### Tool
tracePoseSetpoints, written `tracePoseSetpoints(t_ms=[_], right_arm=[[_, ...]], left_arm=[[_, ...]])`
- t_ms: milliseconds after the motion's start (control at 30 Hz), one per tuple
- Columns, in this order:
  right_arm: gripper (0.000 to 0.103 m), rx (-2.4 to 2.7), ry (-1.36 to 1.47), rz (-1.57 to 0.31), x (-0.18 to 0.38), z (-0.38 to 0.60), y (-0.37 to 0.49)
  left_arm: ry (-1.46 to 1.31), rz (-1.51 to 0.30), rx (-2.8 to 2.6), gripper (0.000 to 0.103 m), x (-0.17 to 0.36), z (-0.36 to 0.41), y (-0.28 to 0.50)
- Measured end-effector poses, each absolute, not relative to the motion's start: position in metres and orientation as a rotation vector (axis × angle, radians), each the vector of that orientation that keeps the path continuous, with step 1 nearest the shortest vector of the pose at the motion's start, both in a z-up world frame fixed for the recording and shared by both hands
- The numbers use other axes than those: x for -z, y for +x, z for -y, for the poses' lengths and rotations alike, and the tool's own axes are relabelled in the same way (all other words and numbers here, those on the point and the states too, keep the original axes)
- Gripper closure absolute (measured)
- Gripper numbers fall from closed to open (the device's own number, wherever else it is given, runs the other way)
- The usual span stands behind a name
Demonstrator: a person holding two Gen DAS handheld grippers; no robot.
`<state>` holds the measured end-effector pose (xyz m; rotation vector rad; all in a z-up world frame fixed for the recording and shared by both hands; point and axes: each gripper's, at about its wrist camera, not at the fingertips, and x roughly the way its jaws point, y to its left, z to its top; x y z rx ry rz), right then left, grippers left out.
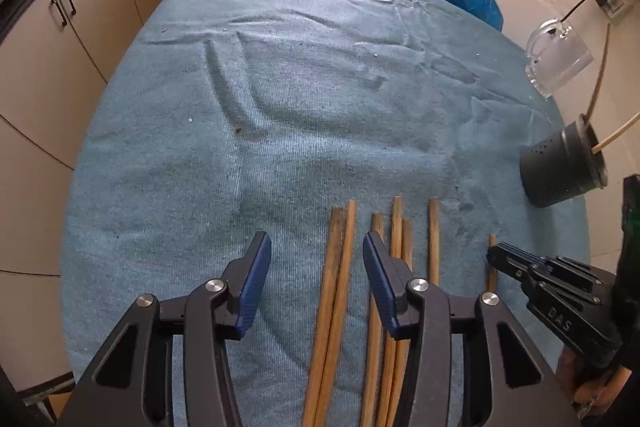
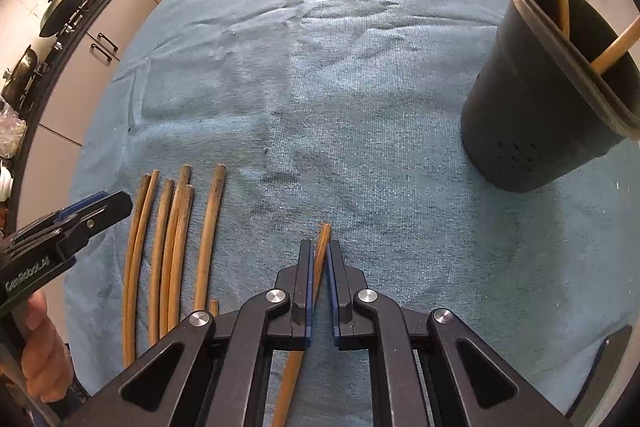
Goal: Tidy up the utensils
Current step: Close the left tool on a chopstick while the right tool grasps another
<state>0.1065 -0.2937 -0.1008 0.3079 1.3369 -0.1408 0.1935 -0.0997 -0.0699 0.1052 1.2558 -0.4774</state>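
Blue towel (image 2: 360, 87): right claw (image 2: 319, 259) pinches chopstick (image 2: 322, 239); left claw (image 1: 316, 259) gapes, empty.

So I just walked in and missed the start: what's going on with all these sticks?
A person is sorting chopsticks with two handheld tools. The right tool is shut on one chopstick over the blue cloth. The left tool is open above the loose chopsticks. The black holder already has two inside.

Matt wooden chopsticks (image 2: 176, 251), ribbed cloth (image 2: 320, 87)
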Motion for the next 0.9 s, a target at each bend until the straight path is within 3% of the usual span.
tracePoseSetpoints(t_ms=[200, 300, 467, 633, 900], right_arm=[[0.096, 0.127, 0.317, -1.325, 0.099, 0.298, 0.101], [0.096, 0.122, 0.323, -1.324, 0.100, 0.299, 0.102], [0.096, 0.120, 0.318, -1.321, 0.101, 0.298, 0.103], [0.096, 0.125, 0.303, -1.317, 0.101, 0.295, 0.105], [0.096, 0.138, 0.211, -1.328, 0.100, 0.284, 0.115]], left_arm=[[0.160, -1.250, 0.435, 0.058, 0.075, 0.107, 0.200], [0.171, -1.257, 0.422, 0.069, 0.081, 0.109, 0.202], [0.179, -1.250, 0.417, 0.071, 0.084, 0.112, 0.203], [0.243, -1.214, 0.386, 0.095, 0.086, 0.117, 0.194], [0.232, -1.209, 0.380, 0.096, 0.083, 0.113, 0.188]])
